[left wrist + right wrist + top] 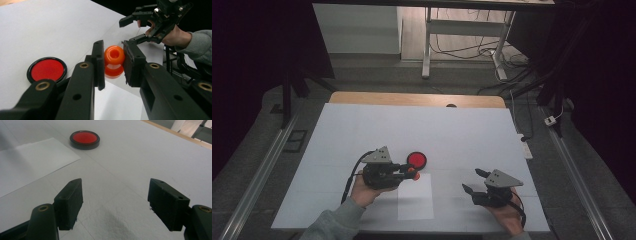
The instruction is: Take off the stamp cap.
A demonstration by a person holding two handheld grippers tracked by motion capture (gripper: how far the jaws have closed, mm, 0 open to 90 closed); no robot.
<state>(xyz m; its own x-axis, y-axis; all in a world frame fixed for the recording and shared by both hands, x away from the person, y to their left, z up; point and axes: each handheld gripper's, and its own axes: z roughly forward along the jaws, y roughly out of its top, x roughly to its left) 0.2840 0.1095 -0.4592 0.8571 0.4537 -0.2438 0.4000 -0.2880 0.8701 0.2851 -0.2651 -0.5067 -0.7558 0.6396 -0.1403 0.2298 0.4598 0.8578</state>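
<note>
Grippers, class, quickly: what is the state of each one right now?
Left gripper: closed on the orange spool-shaped piece.
Right gripper: open, nothing between its jaws.

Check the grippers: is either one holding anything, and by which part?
The left gripper is shut on the orange spool-shaped piece, jaws pressing its two opposite sides. The right gripper holds nothing; its jaws stand open over the table.
</note>
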